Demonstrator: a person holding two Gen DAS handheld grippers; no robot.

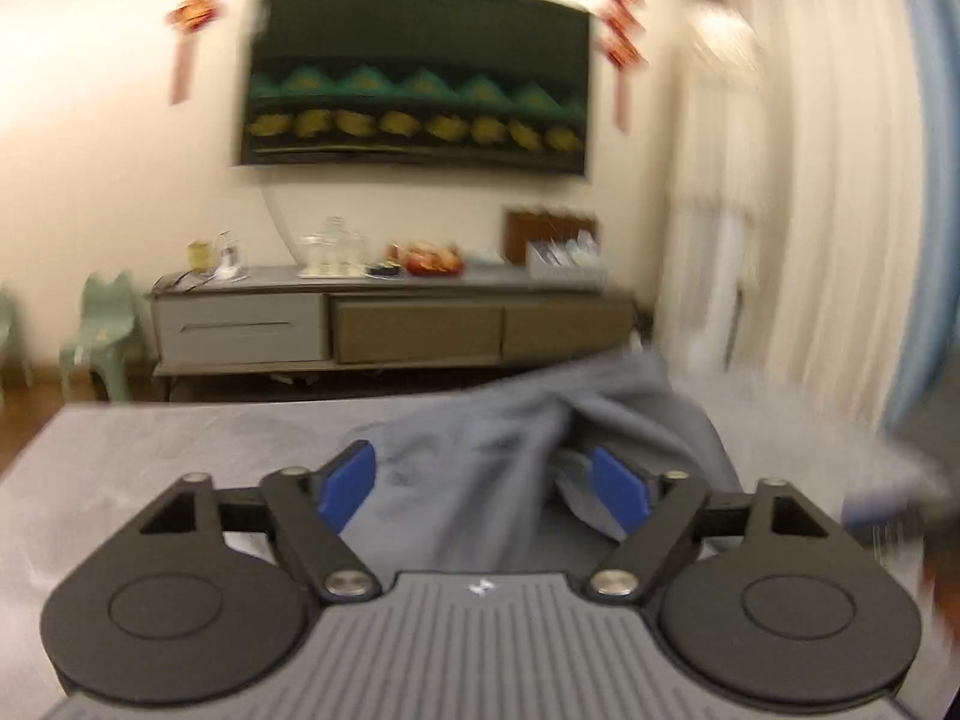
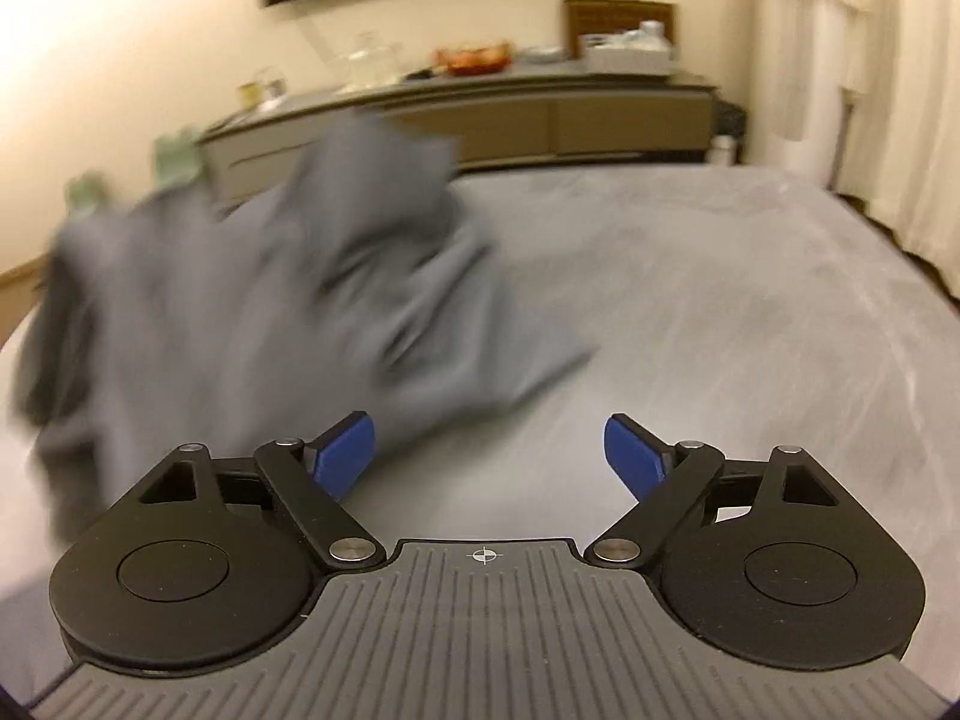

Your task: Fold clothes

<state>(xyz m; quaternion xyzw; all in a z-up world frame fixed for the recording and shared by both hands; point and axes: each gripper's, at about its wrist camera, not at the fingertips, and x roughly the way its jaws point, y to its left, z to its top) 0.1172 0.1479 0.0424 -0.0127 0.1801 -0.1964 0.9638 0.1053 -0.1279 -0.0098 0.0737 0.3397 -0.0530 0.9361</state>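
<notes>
A grey garment (image 1: pixel 528 450) lies crumpled on the grey table (image 1: pixel 180 450), bunched up and blurred at its right side. My left gripper (image 1: pixel 483 489) hovers over its near part with the blue pads (image 1: pixel 348 483) wide apart; cloth shows in the gap, but the pads do not press on it. In the right wrist view the same garment (image 2: pixel 252 300) is a blurred heap on the left of the table (image 2: pixel 720 300). My right gripper (image 2: pixel 489 459) stands open just right of the heap, and only bare tabletop lies between its fingers.
A low sideboard (image 1: pixel 390 324) with glassware and a fruit bowl stands against the far wall under a dark wall hanging (image 1: pixel 414 72). Small green chairs (image 1: pixel 108 336) sit at the left. Pale curtains (image 1: pixel 810 180) hang at the right.
</notes>
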